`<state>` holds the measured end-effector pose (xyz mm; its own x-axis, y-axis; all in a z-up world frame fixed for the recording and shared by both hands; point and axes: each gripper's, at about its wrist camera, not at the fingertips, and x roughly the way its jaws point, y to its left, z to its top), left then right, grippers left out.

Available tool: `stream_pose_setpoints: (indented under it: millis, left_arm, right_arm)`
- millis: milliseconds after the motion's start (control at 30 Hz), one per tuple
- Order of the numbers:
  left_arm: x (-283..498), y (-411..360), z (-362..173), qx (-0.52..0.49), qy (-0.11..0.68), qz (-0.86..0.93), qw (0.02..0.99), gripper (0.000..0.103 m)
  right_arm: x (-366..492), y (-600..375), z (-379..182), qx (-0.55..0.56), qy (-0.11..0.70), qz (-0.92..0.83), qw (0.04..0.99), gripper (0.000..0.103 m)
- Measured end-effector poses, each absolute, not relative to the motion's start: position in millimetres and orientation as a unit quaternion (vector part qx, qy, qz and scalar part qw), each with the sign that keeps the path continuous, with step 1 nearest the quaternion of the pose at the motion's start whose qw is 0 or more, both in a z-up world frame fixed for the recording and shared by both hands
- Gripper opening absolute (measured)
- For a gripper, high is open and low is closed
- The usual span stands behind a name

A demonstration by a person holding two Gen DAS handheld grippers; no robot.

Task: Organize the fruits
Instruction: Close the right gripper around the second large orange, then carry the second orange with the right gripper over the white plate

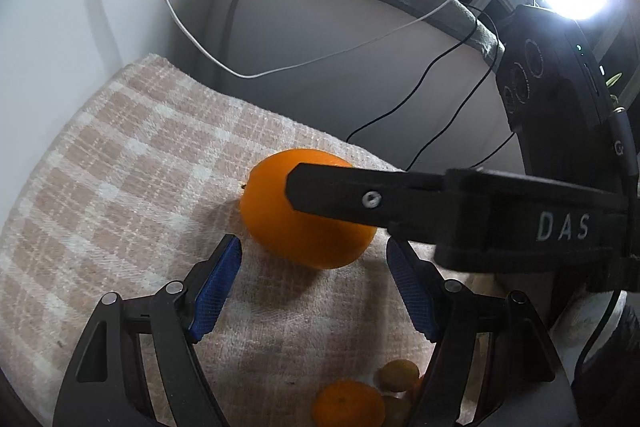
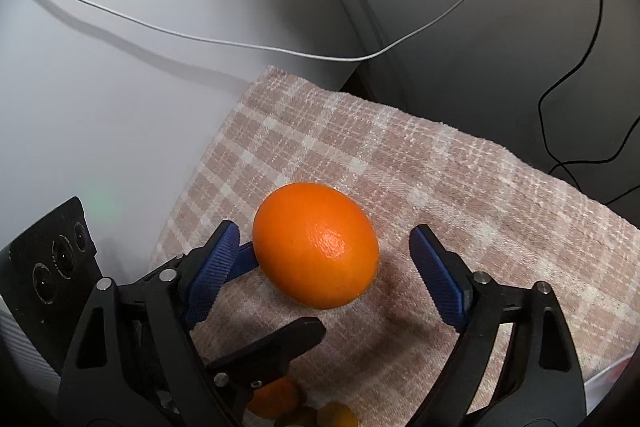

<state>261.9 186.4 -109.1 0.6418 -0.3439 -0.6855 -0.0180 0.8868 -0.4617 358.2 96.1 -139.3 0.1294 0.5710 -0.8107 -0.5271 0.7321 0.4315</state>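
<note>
Your right gripper's fingers (image 2: 440, 279) stood spread around the orange (image 2: 316, 245) on the checked towel (image 2: 480, 187); the left gripper (image 1: 314, 255) gaped too. Firm, smooth (it rolls): pinch its widest middle.

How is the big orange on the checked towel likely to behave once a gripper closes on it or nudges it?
The orange is round and lies loose on the checked towel, so a nudge would probably roll it, though the soft cloth may slow it. Its glossy peel suggests some slip. It nearly fills the open right gripper, so probably a wide, firm hold.
</note>
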Motion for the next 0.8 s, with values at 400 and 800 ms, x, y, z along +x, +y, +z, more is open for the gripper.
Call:
stream_pose_setpoints:
  millis: [400,800]
  left_arm:
    - [273,185,-113,-0.223,0.413,-0.095,0.878,0.067]
    - [263,175,-103,-0.21,0.411,-0.102,0.881,0.066]
  right_arm:
    - [359,102,-148,0.025,0.558,0.376,0.739,0.072]
    - [349,93,-140,0.019,0.555,0.374,0.743,0.072]
